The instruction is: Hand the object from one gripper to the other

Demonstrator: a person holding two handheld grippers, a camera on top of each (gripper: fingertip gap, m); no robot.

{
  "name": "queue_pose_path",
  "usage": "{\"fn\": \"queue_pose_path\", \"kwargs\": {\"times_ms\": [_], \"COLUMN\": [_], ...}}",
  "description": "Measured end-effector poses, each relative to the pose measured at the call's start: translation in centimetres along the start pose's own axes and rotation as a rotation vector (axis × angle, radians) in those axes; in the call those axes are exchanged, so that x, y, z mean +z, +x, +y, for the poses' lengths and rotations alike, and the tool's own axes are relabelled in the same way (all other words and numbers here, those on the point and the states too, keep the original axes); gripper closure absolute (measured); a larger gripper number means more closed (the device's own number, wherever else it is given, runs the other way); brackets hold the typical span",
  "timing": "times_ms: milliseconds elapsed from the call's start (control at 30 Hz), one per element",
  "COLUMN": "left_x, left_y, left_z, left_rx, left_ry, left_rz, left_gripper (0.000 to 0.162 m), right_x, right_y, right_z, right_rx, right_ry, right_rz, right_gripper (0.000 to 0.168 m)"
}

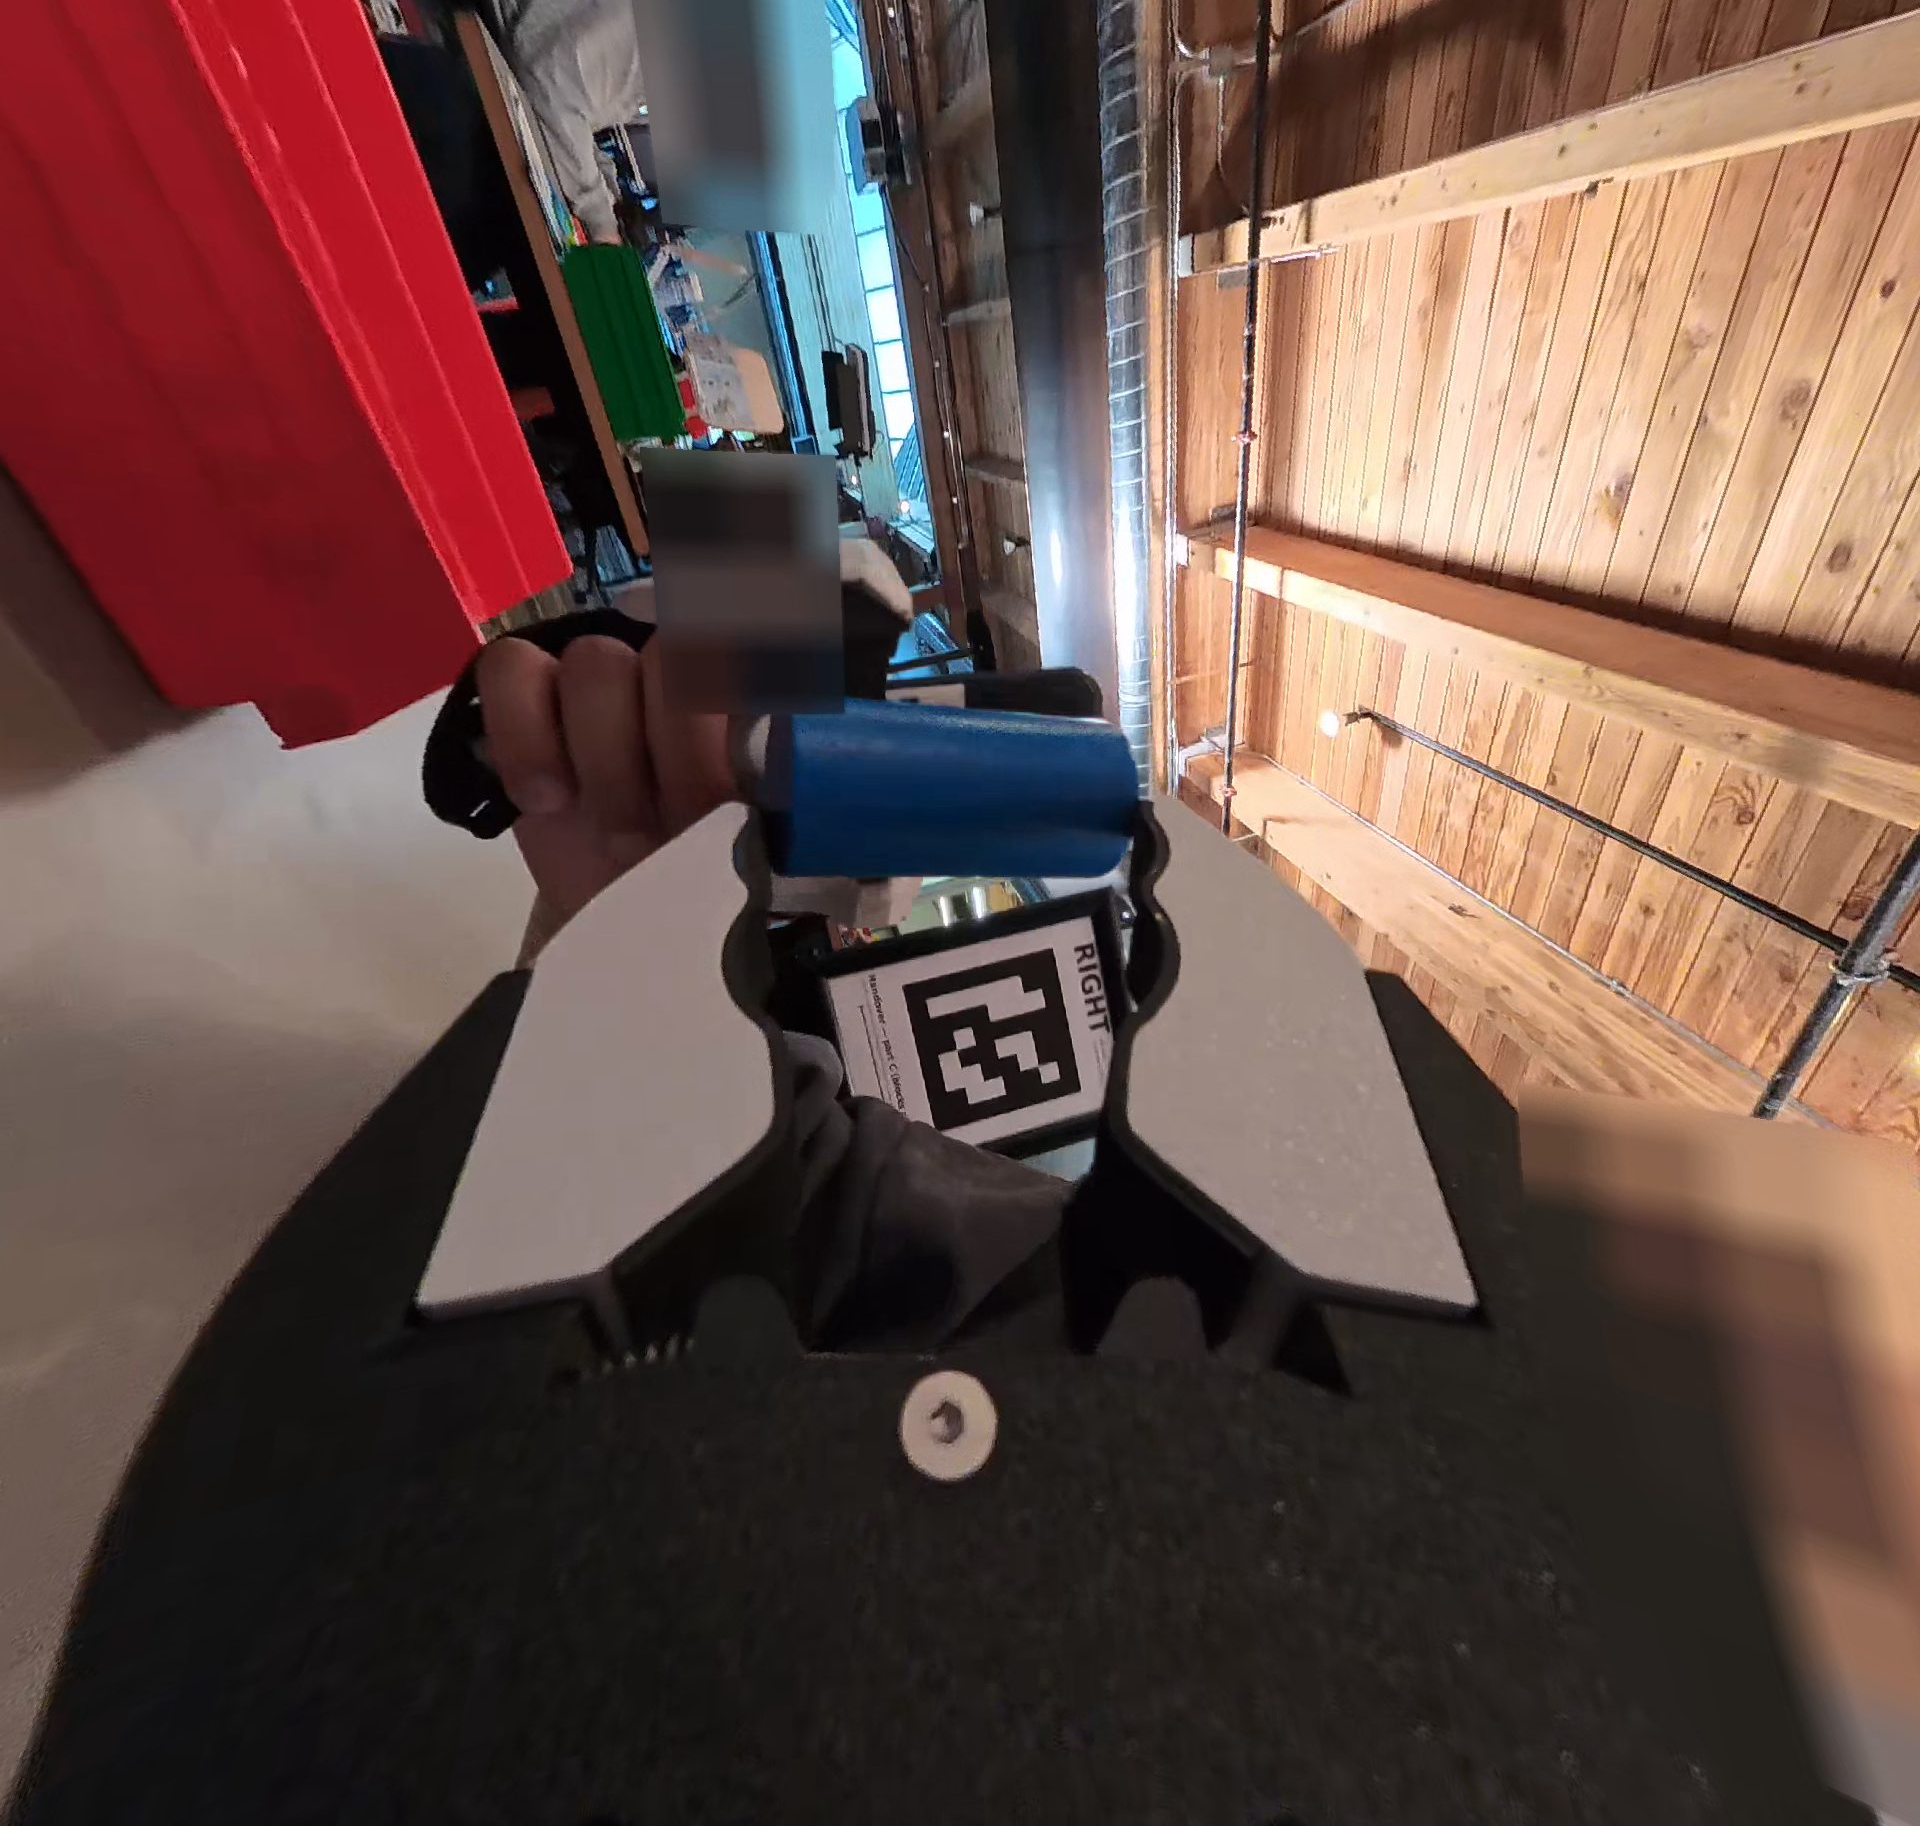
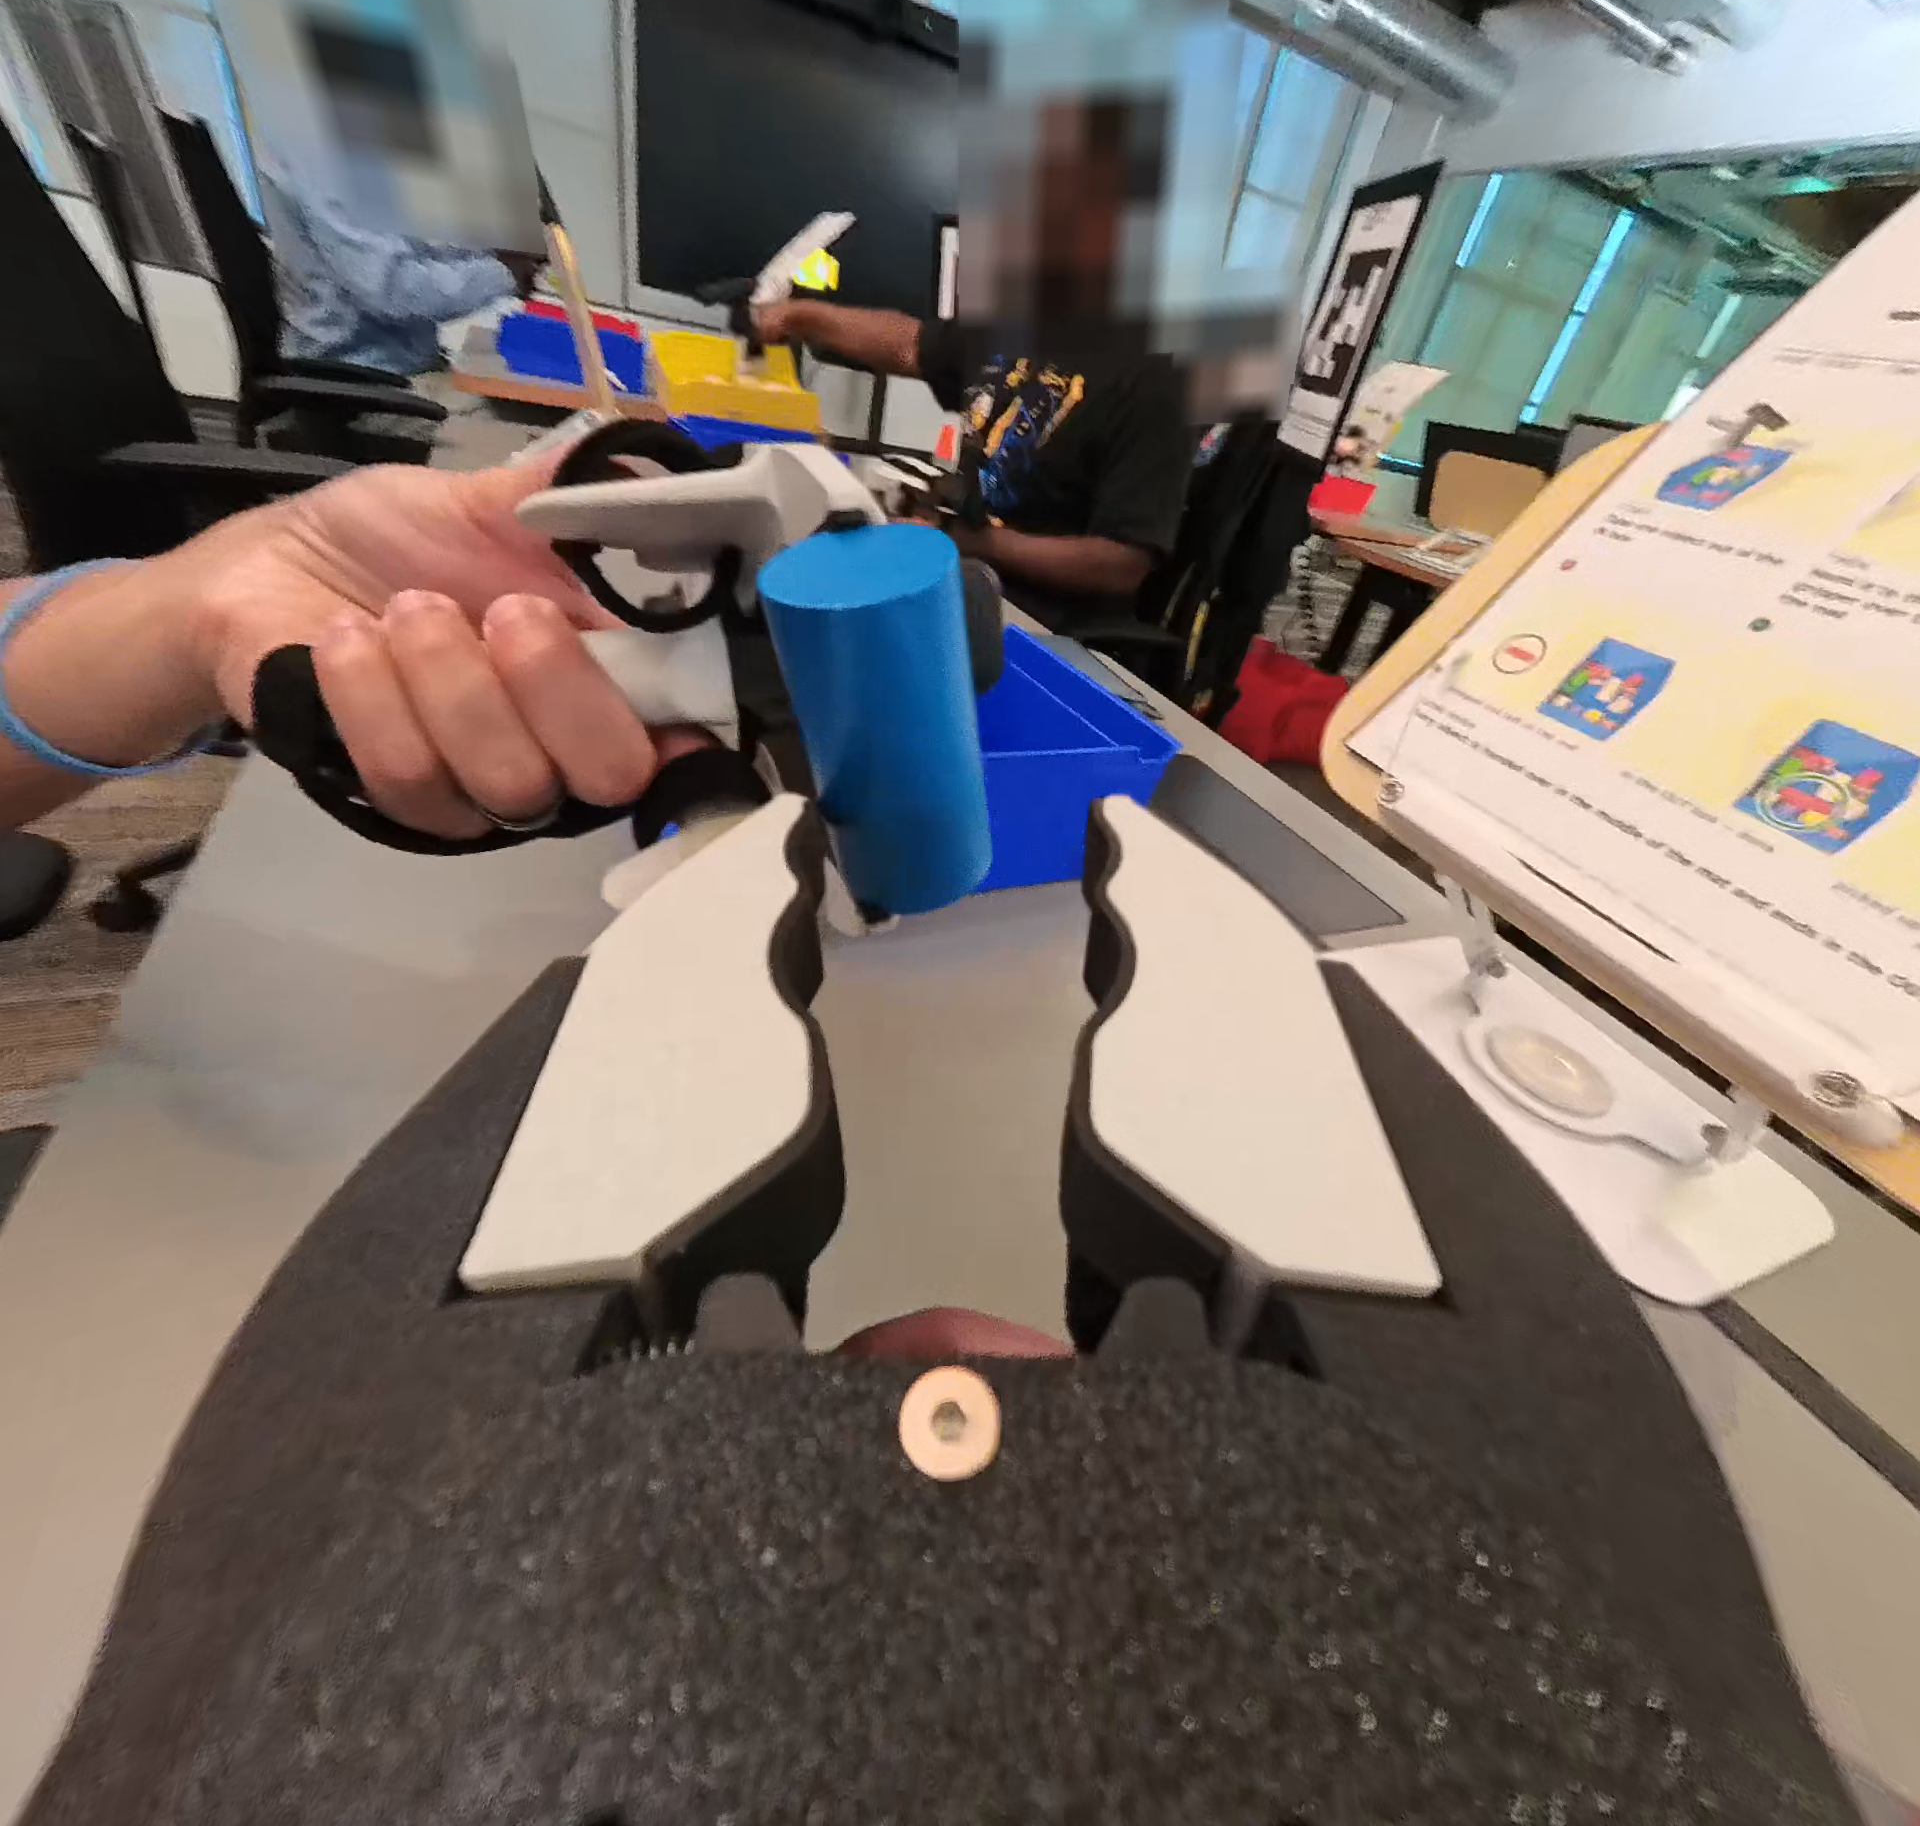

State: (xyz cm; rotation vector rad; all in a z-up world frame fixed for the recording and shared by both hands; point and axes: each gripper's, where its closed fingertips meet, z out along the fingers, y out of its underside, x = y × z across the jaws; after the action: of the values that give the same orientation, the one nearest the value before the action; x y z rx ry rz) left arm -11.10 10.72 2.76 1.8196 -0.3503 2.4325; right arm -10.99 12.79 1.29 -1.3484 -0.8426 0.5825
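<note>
Between the fingertips of my left tongs sits the blue cylinder, clenched as far as I can judge end to end, so its long round side is left bare for the other tool to take. I hold it up off the grey table, tilted a little from upright in the right wrist view, with my left hand wrapped round the handle beside it.

Just below and in front of the cylinder, my right tongs stand released, the fingers spread wide. The left one comes right up to the cylinder's lower part; I cannot tell whether it touches. The right one is well clear. I judge the handover is only being lined up: the cylinder is not yet between these fingers.

The cylinder looks smooth, matt and rigid, with flat ends and a crisp edge, so it could slip or roll in a loose grip. My fingers have pale flat faces and dark, wavy inner pads, which should seat against that curve.

Behind the cylinder lies an open blue bin.
</note>
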Motion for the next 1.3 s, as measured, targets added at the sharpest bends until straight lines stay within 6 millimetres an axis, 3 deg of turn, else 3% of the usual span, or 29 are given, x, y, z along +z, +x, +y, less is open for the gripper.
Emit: {"fn": "queue_pose_path", "kwargs": {"times_ms": [133, 167, 200, 333, 433, 533, 600, 667, 767, 867, 1000, 1133, 1300], "left_x": [1.0, 1.1, 1.2, 0.3, -3.6, -8.9, -12.6, -15.9, -19.0, -19.3, -18.1, -18.3, -18.7], "left_y": [-0.4, -0.4, -0.4, -0.3, -2.0, -3.8, -5.1, -6.5, -8.4, -10.1, -10.5, -10.4, -9.6], "left_z": [0.9, 1.0, 1.0, 0.8, 0.5, 2.6, 4.3, 5.9, 7.9, 9.2, 9.5, 9.5, 9.1], "left_rx": [0.002, -0.007, -0.012, 0.055, 0.226, 0.457, 0.599, 0.713, 0.802, 0.809, 0.81, 0.848, 0.842], "left_ry": [-0.029, -0.03, -0.031, 0.007, 0.122, 0.138, 0.178, 0.217, 0.254, 0.213, 0.171, 0.167, 0.212], "left_rz": [-0.018, -0.007, 0.006, -0.011, -0.231, -0.499, -0.683, -0.855, -1.014, -1.063, -1.033, -1.074, -1.058], "left_gripper": [0.097, 0.096, 0.096, 0.099, 0.101, 0.101, 0.102, 0.104, 0.11, 0.114, 0.114, 0.115, 0.114], "right_x": [-0.5, -0.6, -0.6, -0.6, -2.3, -7.3, -11.5, -15.8, -19.0, -18.9, -18.3, -18.8, -18.4], "right_y": [-1.4, -1.7, -1.6, -1.9, -0.2, 5.3, 8.9, 12.8, 15.0, 15.0, 14.2, 13.6, 12.9], "right_z": [-1.1, -1.2, -1.3, -1.5, -2.4, -4.4, -4.1, -1.9, 3.7, 10.2, 17.1, 19.9, 21.6], "right_rx": [0.003, -0.008, -0.019, -0.026, -0.016, 0.008, 0.076, 0.143, 0.383, 0.657, 0.65, 0.483, 0.551], "right_ry": [0.061, 0.064, 0.056, 0.041, 0.027, -0.013, -0.109, -0.248, -0.45, -0.632, -0.976, -1.279, -1.436], "right_rz": [-0.07, -0.076, -0.057, -0.06, 0.003, 0.175, 0.279, 0.465, 0.576, 0.612, 0.599, 0.469, 0.226], "right_gripper": [0.124, 0.135, 0.136, 0.136, 0.137, 0.136, 0.136, 0.136, 0.136, 0.136, 0.136, 0.136, 0.136]}}
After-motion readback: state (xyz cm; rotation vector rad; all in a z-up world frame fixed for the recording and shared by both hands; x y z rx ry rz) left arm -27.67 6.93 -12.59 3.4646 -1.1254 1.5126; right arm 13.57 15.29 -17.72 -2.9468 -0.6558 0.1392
